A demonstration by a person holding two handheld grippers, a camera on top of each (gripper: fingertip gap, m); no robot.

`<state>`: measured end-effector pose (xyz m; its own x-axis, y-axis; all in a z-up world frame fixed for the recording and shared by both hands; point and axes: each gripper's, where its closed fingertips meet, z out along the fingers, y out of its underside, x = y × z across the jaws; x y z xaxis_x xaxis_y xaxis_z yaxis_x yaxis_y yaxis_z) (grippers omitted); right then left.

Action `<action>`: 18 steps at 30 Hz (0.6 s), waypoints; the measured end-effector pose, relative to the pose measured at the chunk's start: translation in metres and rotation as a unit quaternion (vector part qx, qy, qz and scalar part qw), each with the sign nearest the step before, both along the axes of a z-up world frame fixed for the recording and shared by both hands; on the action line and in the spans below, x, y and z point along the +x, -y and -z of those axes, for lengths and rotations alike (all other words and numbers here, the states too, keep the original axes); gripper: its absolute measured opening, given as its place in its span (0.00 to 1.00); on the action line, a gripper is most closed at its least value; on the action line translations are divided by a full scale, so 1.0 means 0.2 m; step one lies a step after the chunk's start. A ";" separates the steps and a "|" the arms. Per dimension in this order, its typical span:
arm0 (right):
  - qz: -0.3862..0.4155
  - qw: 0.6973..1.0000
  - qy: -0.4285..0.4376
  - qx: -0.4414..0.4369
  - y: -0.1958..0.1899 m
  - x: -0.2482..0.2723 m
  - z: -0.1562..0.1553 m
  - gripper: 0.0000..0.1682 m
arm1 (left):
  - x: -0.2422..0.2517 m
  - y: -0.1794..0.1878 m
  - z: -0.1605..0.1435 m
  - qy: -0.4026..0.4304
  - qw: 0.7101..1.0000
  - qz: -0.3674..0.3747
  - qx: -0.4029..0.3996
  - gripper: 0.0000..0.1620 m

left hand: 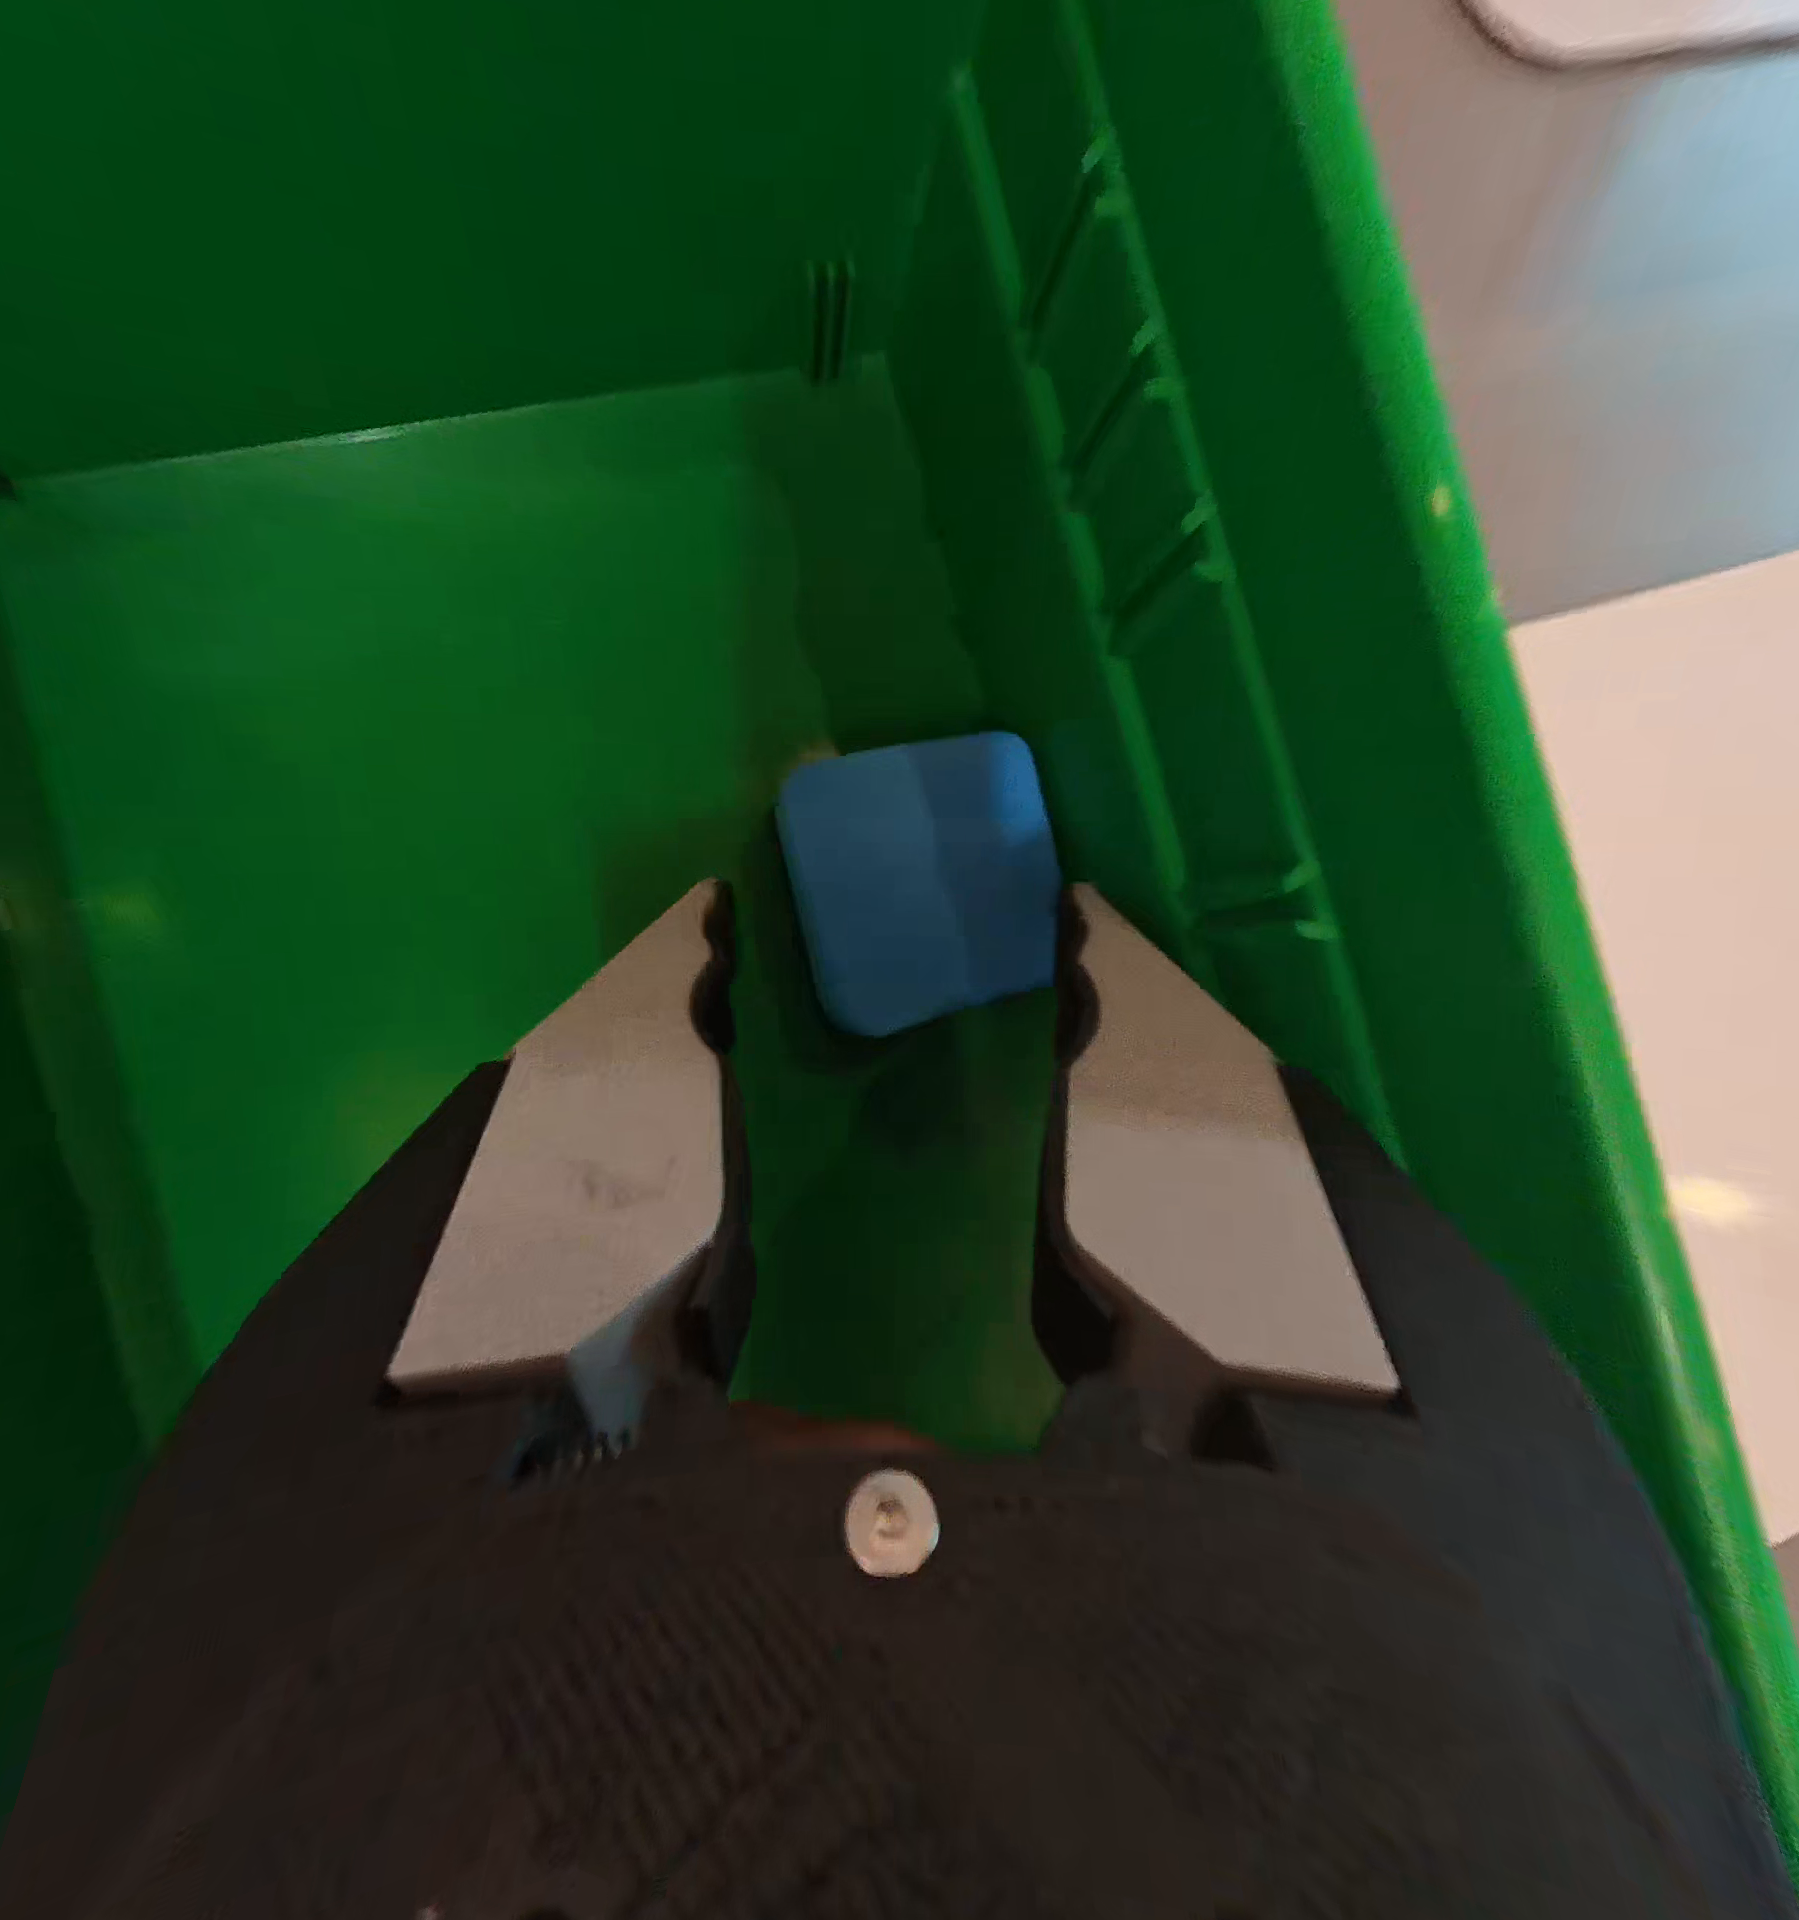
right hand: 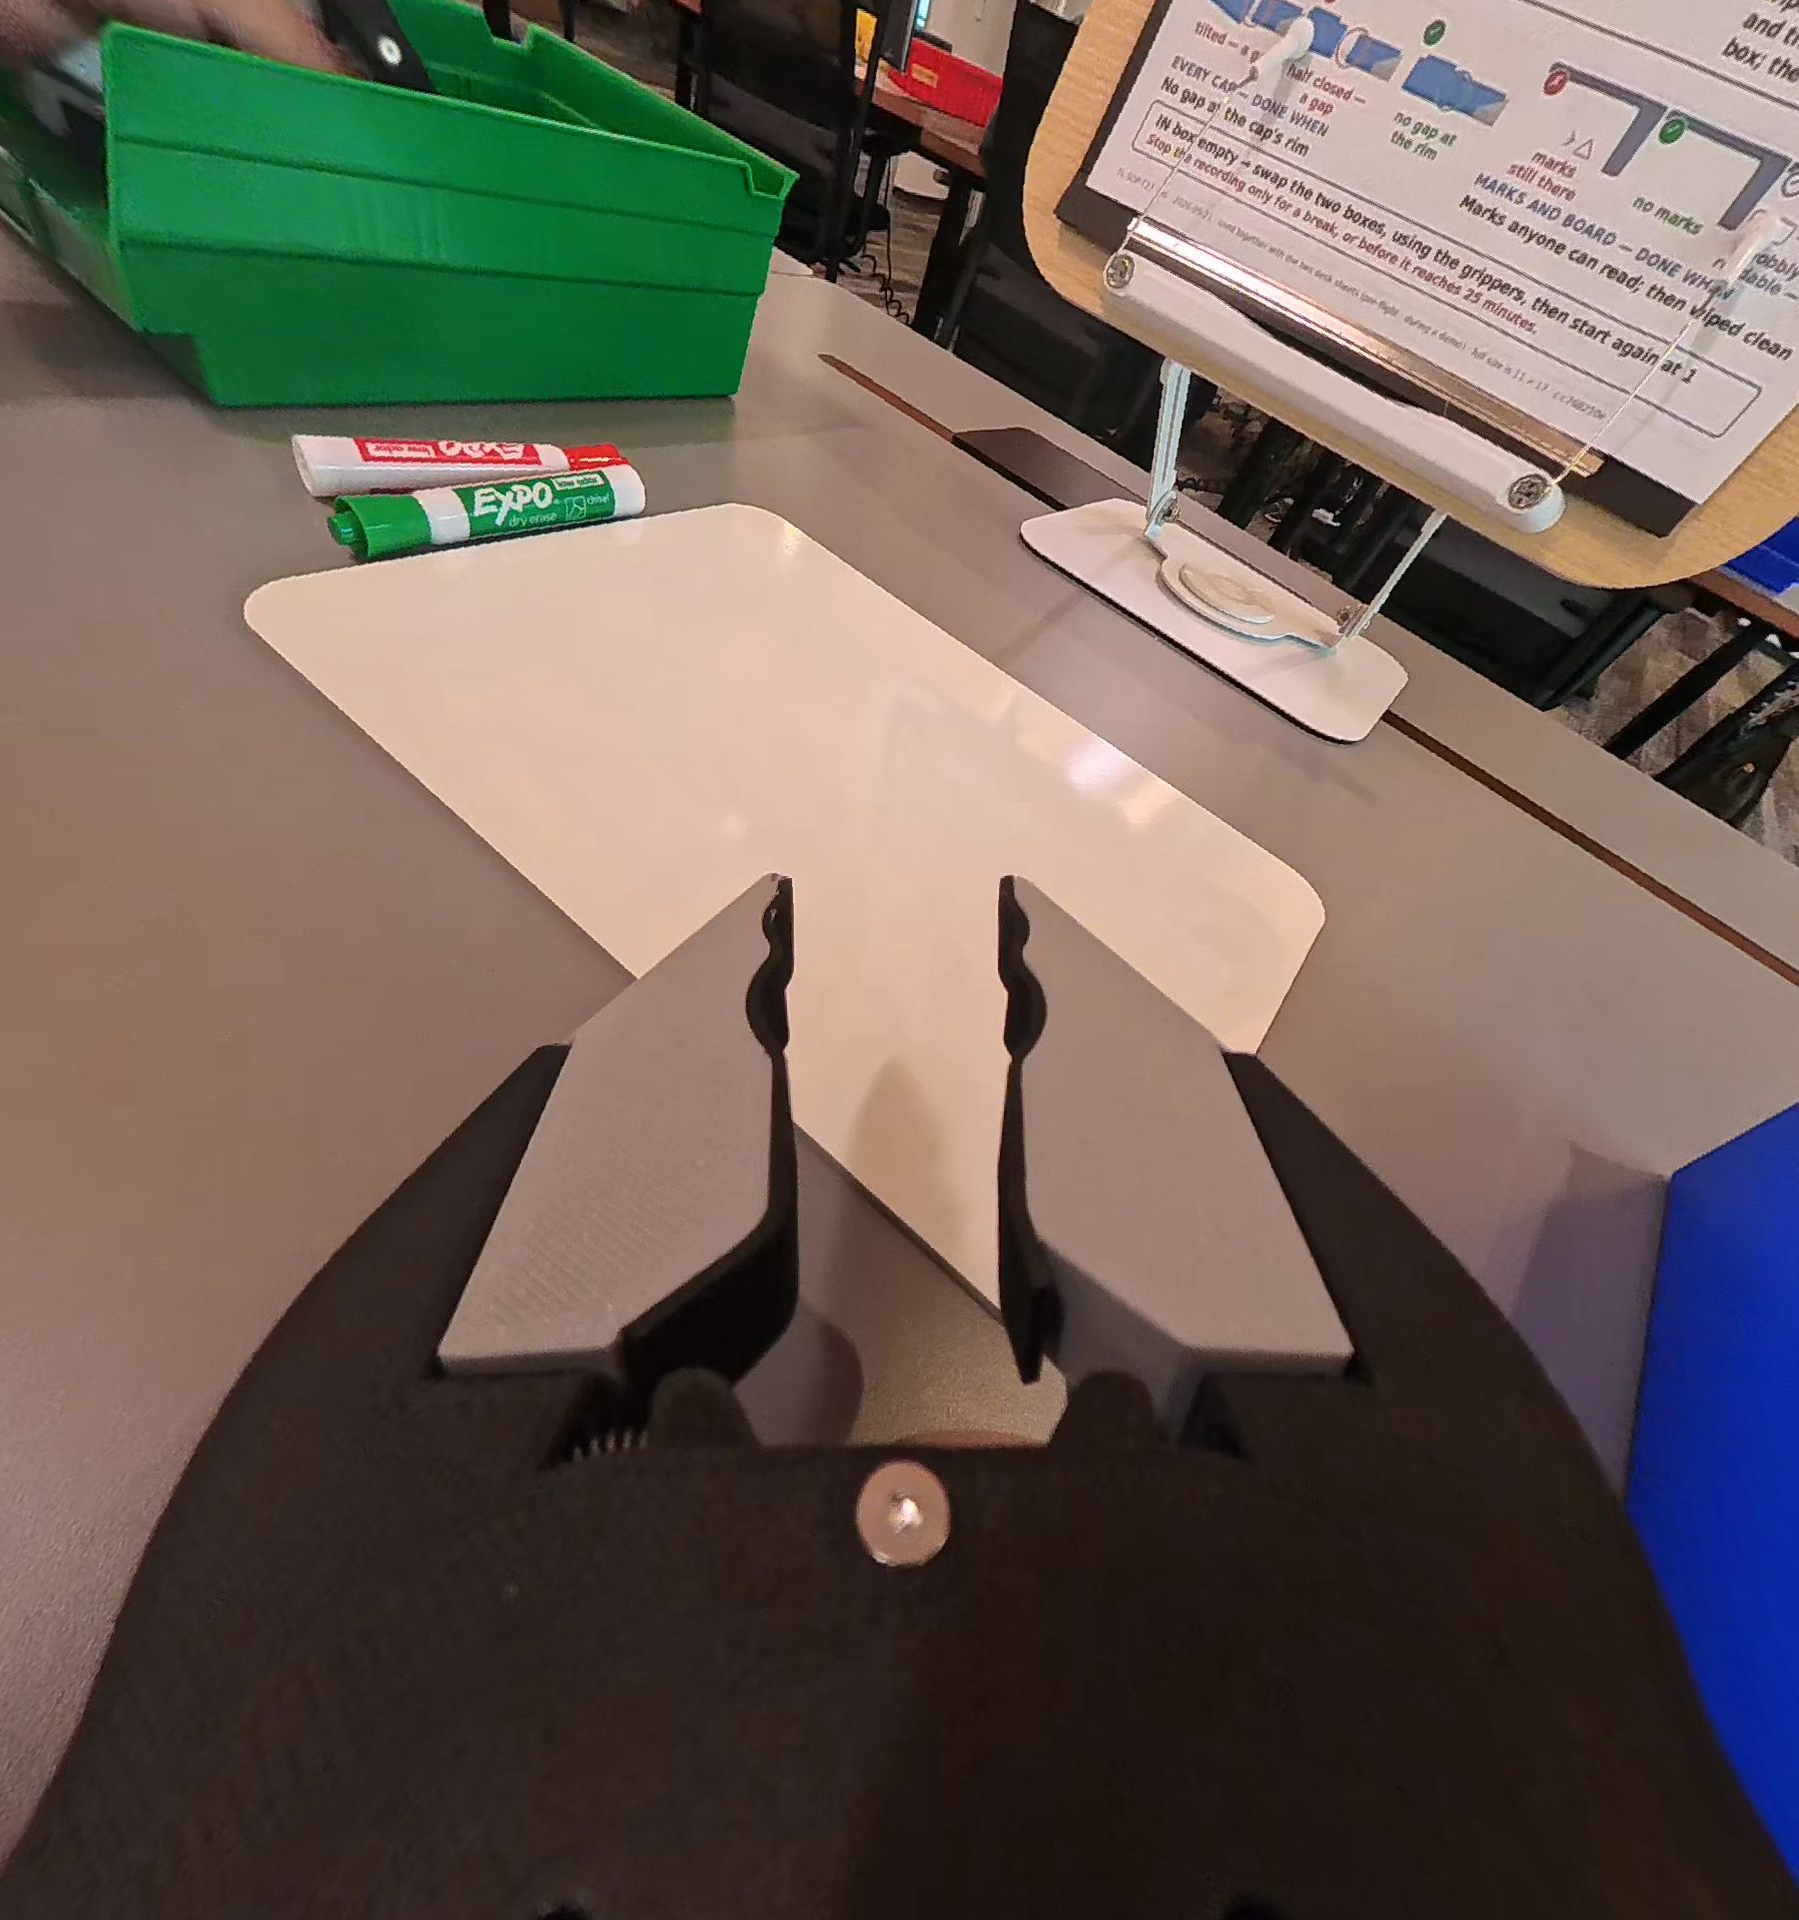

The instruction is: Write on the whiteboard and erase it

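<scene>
The left gripper (left hand: 890, 935) reached into the green bin (left hand: 1290, 520), jaws wide, straddling the blue eraser (left hand: 916, 883) but gripping nothing; the bin wall crowded it at three o'clock. The right gripper (right hand: 895, 956) hovered open and empty over the blank whiteboard (right hand: 770, 707), two markers (right hand: 479, 488) at eleven o'clock.

Glossy white whiteboard (right hand: 770, 748) on a matt grey table (right hand: 147, 831); smooth green plastic bin (right hand: 438, 260), matt blue eraser (left hand: 921, 883).
</scene>
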<state>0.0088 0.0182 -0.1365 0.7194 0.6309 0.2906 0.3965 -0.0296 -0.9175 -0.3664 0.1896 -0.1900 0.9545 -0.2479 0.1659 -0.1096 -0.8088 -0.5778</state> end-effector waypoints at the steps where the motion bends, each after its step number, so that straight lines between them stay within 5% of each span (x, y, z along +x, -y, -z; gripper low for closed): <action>1: 0.000 1.000 0.002 0.000 0.00 0.00 0.00 0.22 | 0.00 -0.01 0.00 0.004 1.000 -0.004 -0.002 0.37; 4: -0.004 1.000 0.009 0.004 0.01 -0.01 0.00 0.22 | 0.00 -0.02 0.00 -0.010 1.000 0.003 0.003 0.40; 6: -0.009 1.000 0.013 0.009 0.02 -0.02 0.00 0.22 | 0.01 -0.02 -0.01 0.002 1.000 0.010 0.009 0.29; 9: -0.016 1.000 0.021 0.016 0.03 -0.03 0.01 0.22 | -0.06 -0.03 -0.02 -0.019 0.999 -0.024 0.019 0.29; 18: -0.024 0.999 0.023 0.028 0.05 -0.04 0.00 0.21 | -0.20 -0.01 -0.07 -0.058 0.997 -0.058 0.002 0.38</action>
